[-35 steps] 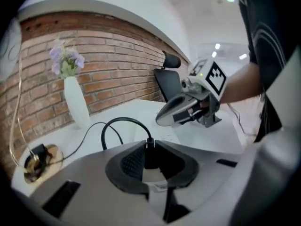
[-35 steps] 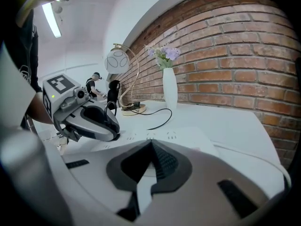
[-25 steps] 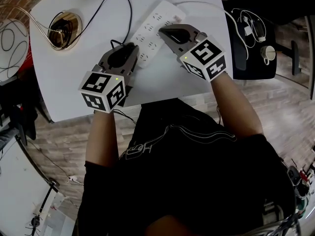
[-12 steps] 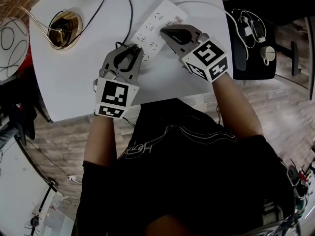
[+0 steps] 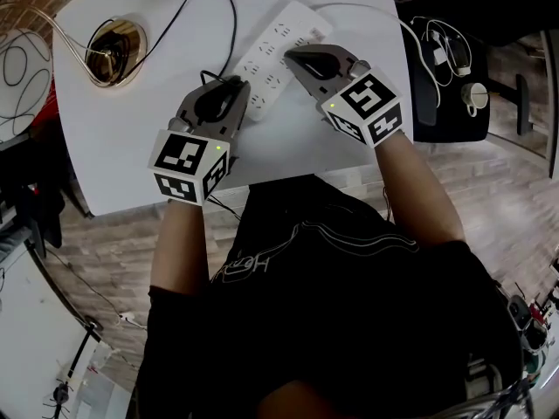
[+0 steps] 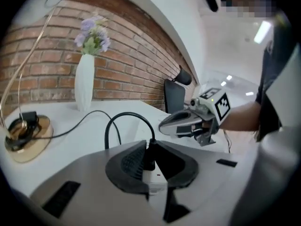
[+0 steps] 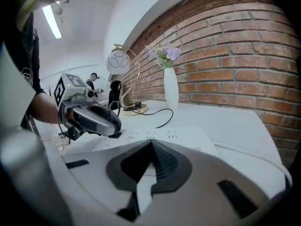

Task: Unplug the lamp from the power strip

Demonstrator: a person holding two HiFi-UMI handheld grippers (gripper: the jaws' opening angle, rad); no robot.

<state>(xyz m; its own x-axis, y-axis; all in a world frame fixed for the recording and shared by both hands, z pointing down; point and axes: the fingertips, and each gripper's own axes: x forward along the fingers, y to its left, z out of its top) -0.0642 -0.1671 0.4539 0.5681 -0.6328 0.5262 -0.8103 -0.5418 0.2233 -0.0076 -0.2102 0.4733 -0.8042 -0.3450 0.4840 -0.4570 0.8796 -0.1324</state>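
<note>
Two tools at power strip [image 5: 262, 55]: my left tool [image 5: 227, 88] pinches black plug [image 6: 149, 158] on it; right tool [image 5: 291, 54] closed, tip over it.

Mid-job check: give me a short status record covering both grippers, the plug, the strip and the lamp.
left gripper: shut on the black plug
black plug: seated in the near end of the power strip, not yet pulled out
right gripper: shut, holds nothing, tips over the power strip
lamp base: far left on the table
cord: loops from lamp base to black plug
</note>
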